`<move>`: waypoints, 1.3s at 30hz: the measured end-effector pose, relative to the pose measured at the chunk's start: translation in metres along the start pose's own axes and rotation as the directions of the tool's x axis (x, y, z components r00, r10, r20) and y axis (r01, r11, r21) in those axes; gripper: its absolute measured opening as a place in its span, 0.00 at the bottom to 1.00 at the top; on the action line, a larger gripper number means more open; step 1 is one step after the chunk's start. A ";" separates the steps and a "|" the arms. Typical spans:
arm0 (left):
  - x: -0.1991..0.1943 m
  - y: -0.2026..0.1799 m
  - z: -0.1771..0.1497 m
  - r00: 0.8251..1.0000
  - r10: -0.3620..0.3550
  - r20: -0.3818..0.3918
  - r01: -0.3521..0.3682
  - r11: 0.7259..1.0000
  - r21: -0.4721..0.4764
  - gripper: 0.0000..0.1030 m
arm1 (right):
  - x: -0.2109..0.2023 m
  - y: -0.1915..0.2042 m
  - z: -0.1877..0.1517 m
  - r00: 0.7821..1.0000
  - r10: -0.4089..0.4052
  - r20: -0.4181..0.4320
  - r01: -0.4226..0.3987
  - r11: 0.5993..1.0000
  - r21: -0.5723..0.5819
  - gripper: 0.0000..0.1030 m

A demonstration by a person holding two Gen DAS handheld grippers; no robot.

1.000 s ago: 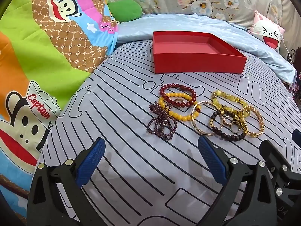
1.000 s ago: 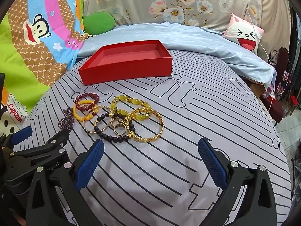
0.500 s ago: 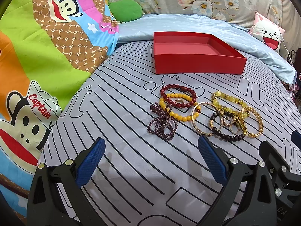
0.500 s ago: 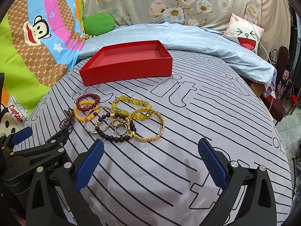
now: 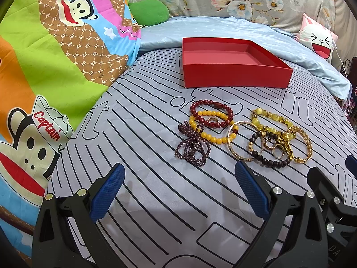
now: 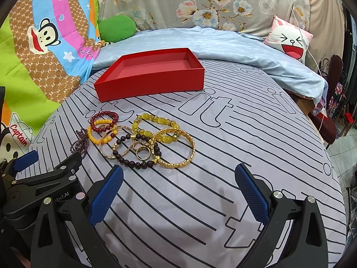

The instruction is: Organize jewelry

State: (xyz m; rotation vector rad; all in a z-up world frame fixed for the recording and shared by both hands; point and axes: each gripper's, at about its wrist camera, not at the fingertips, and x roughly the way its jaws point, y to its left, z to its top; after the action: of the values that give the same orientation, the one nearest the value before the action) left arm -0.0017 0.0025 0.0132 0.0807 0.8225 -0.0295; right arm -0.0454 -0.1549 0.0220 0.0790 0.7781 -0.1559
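Since the earlier frames both views have crept slightly closer to the jewelry, which sits a touch lower in view; nothing on the bed has been disturbed. The jewelry lies in a tangled cluster on the striped grey bedsheet point(image 5: 138, 134), just in front of the red box point(image 5: 234, 76): a purple bead strand point(image 5: 193, 148) looped on itself, a dark red bead bracelet point(image 5: 212, 116) overlapping a yellow bead bracelet point(image 5: 212, 131), a thin gold bangle point(image 5: 237, 143), a dark bead bracelet point(image 6: 133, 154) ringing small gold rings point(image 6: 142, 150), and a chunky gold chain bangle point(image 6: 176, 149) touching a yellow stone bracelet point(image 6: 156, 120). The shallow box, matte cardboard by the look, is empty, likely the destination. The left gripper point(image 5: 178, 191) and right gripper point(image 6: 176, 193) hover short of the pile, side by side, jaws spread wide, holding nothing, apparently poised for a first pick.
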 end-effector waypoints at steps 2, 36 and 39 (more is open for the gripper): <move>0.000 0.000 0.000 1.000 0.000 0.000 0.000 1.000 0.001 0.92 | 0.000 0.000 0.000 1.000 0.000 -0.001 0.000 1.000 0.000 0.94; 0.027 0.030 0.006 0.998 -0.039 -0.052 0.034 0.995 -0.094 0.92 | 0.047 0.002 0.025 0.996 0.041 -0.077 -0.039 0.999 0.023 0.87; 0.029 0.027 0.007 0.998 -0.042 -0.053 0.038 0.996 -0.078 0.92 | 0.054 0.003 0.025 0.994 0.043 -0.096 -0.041 0.999 0.020 0.78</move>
State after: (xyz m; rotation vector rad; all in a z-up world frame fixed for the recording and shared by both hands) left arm 0.0246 0.0285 -0.0020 -0.0072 0.8790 -0.0333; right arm 0.0100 -0.1608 0.0017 0.1205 0.8708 -0.1195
